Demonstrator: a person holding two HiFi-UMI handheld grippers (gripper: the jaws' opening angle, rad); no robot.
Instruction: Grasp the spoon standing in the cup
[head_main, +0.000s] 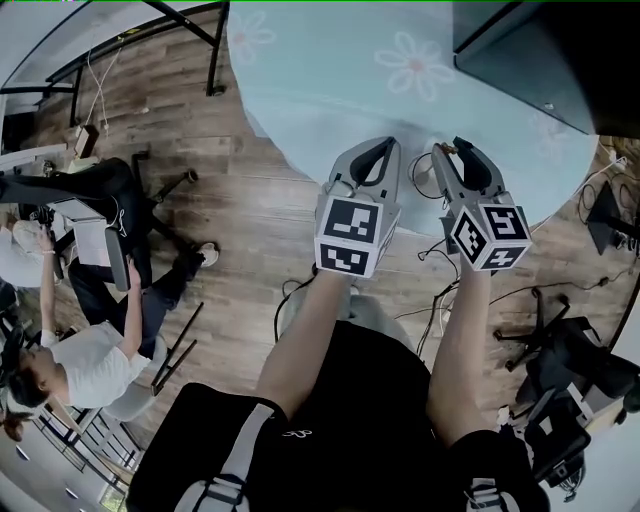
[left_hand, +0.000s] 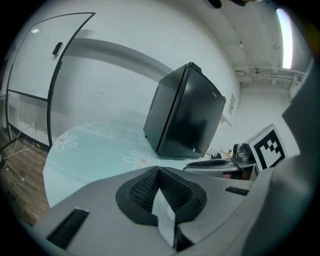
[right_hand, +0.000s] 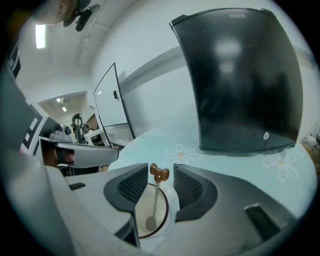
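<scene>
The right claw (right_hand: 161, 186) is spread, its two black ribbed pads (right_hand: 135, 186) standing either side of the spoon (right_hand: 156, 200) without touching it. The spoon stands nearly upright in a white cup (right_hand: 141, 212) with a thin dark rim. Its bowl rests low in the cup toward 6 o'clock, and its brown bow-shaped handle end rises to 12 o'clock, level with the pad tips. The cup sits directly beneath the gap between the pads, on the desk (right_hand: 235, 167), which is covered with a pale blue-green cloth printed with white daisies. One daisy (right_hand: 182, 152) lies just past the claw at 12 o'clock. At 1 o'clock a black mini fridge (right_hand: 240, 80) stands on the desk, tall and near. At 9 o'clock the left claw's grey body shows close alongside, and a whiteboard (right_hand: 112, 100) stands at 11 o'clock against the far wall.

The left claw (left_hand: 159, 172) is pressed together, its pads meeting in a narrow V. It sits over the desk's near edge, just beside the right one. In the head view both marker cubes (head_main: 490, 235) face the camera. A seated person (head_main: 90, 370) is at 8 o'clock on the wooden floor (head_main: 250, 230).
</scene>
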